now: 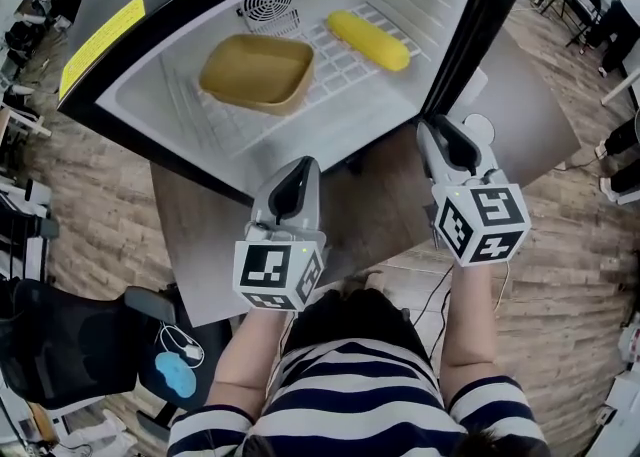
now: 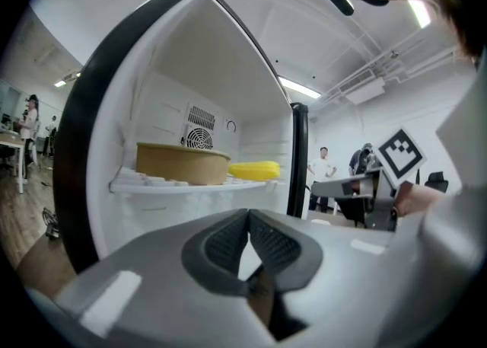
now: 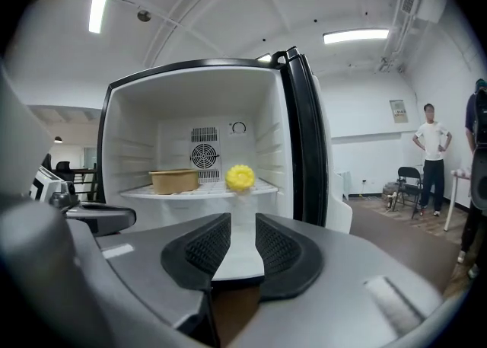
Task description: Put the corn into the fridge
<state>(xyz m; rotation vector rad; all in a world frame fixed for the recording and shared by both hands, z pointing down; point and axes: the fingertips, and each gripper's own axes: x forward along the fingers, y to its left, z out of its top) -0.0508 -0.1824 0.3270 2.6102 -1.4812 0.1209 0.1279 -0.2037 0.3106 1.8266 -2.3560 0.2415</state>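
The left gripper (image 1: 299,169) is held nearest, its jaws pressed together at the tips with nothing between them. Beside it, the right gripper (image 1: 441,131) is held with its jaws apart and empty. Both are kept outside the open fridge (image 1: 158,81), above a wooden table (image 1: 200,235). Inside, on the white shelf (image 1: 340,77), a tan container (image 1: 257,72) is set to the left. The corn (image 1: 368,40) is laid to its right, apart from it. Farthest back, a round fan vent (image 1: 270,0) is seen on the rear wall.

Navy-white striped shirt (image 1: 360,395); grey left hand-held gripper (image 1: 299,165), right hand-held gripper (image 1: 431,126), marker cubes (image 1: 278,273)
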